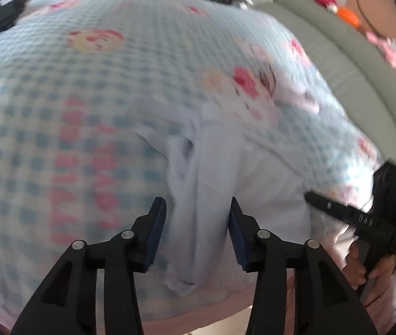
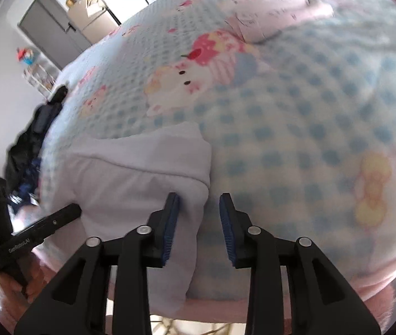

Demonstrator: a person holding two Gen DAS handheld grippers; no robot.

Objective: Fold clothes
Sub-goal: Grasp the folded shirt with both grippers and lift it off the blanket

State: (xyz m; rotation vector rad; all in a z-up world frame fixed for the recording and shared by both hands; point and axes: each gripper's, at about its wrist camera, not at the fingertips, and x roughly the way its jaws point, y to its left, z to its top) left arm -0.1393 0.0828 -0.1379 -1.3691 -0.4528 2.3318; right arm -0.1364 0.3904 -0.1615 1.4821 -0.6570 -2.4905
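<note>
open left claw (image 1: pixel 198 217), white garment (image 1: pixel 220 173) edge

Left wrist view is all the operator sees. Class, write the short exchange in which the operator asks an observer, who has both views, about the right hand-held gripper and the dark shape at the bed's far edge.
Operator: Has the right hand-held gripper pinched the pale garment?
Observer: No. Its jaws stand apart over the garment's edge, and nothing is pressed between the pads.
Operator: And the dark shape at the far edge?
Observer: It is a heap of dark and blue clothes at the edge of the checked blanket.
</note>
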